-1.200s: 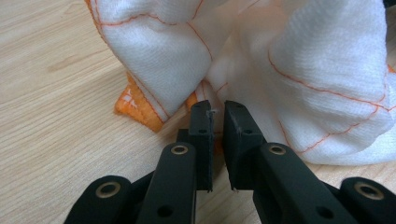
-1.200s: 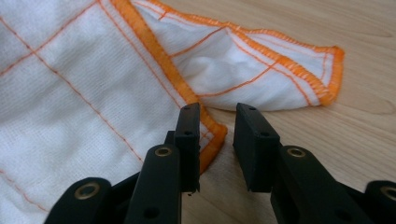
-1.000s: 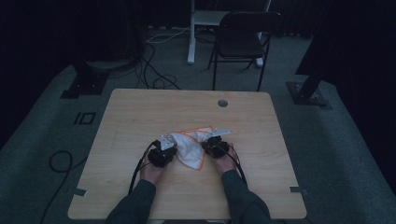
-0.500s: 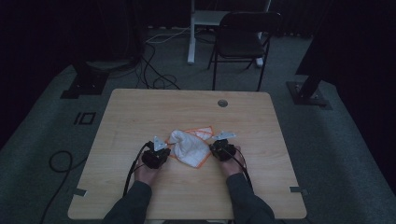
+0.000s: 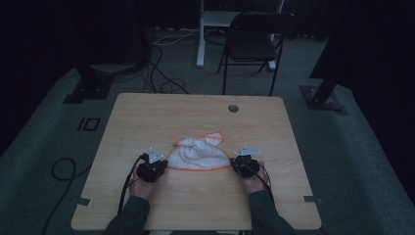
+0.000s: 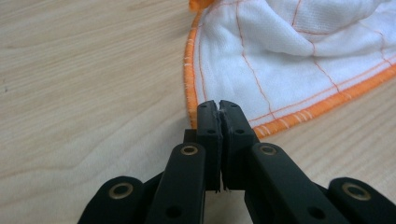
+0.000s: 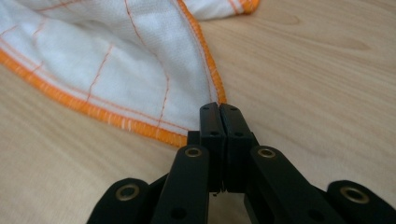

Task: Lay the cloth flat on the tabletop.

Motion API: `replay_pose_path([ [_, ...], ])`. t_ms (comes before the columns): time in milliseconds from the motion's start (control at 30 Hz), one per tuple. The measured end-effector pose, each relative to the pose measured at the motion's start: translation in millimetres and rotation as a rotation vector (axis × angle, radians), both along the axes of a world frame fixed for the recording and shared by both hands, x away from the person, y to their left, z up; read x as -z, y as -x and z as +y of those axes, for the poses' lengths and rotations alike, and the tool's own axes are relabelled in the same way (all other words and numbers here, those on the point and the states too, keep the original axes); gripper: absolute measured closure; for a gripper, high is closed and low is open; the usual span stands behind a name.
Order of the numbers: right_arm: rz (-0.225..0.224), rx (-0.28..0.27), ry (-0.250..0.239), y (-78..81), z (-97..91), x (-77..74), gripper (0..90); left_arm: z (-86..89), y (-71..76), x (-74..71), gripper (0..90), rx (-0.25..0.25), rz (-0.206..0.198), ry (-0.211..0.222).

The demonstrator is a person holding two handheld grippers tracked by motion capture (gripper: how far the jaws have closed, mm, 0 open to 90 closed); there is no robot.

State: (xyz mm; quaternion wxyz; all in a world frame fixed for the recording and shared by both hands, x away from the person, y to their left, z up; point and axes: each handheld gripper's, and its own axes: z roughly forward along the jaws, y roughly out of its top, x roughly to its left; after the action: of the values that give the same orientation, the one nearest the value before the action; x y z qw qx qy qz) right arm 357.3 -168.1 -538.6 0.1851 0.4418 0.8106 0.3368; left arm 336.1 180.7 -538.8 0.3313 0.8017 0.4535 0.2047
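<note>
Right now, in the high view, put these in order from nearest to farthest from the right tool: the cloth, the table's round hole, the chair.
1. Cloth: on the table, just left of the right tool, which is shut on its corner.
2. Hole: near the table's far edge.
3. Chair: on the floor beyond the table.

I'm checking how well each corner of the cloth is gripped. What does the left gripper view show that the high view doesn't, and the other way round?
The left gripper view alone shows the left tool shut on a cloth corner, plus its orange hem and thin orange grid lines. The high view alone shows the whole spread: the right tool at the opposite corner, the cloth's near edge stretched between the two, a bunched far part, both forearms, the chair. Both show the white cloth on the wooden table.
</note>
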Motion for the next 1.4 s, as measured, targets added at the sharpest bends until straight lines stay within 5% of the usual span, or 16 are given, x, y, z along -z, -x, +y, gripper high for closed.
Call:
replay_pose_path([
  [167, -0.016, -0.018, 0.029, 5.6, 3.2, -2.7, 86.6, -3.0, 3.5, -3.3, 86.3, -0.009, 0.024, -0.004],
  [233, -0.039, -0.013, 0.011, 4.2, 3.8, -6.5, 82.1, -3.6, 2.2, -5.4, 79.4, -0.013, 0.016, -0.008],
  [500, -0.094, -0.021, -0.039, -17.1, 18.2, -25.2, 77.4, -12.6, -17.0, -10.3, 76.6, -0.013, 0.009, -0.002],
  [833, -0.06, -0.085, -0.084, -37.1, 44.1, -26.9, 61.0, -23.3, -30.2, -3.8, 74.9, -0.016, 0.029, -0.016],
  [1067, 0.006, -0.121, -0.031, -46.0, 53.1, -11.4, 50.4, -22.1, -29.4, -2.9, 75.3, -0.012, 0.027, -0.01],
  [1167, 0.031, -0.133, -0.014, -48.3, 55.1, -7.2, 54.8, -21.5, -28.8, -2.5, 76.7, -0.01, 0.024, -0.008],
  [1400, 0.045, -0.137, 0.036, -43.7, 59.4, -6.4, 86.0, -18.8, -23.6, -2.2, 85.0, -0.013, 0.023, -0.005],
])
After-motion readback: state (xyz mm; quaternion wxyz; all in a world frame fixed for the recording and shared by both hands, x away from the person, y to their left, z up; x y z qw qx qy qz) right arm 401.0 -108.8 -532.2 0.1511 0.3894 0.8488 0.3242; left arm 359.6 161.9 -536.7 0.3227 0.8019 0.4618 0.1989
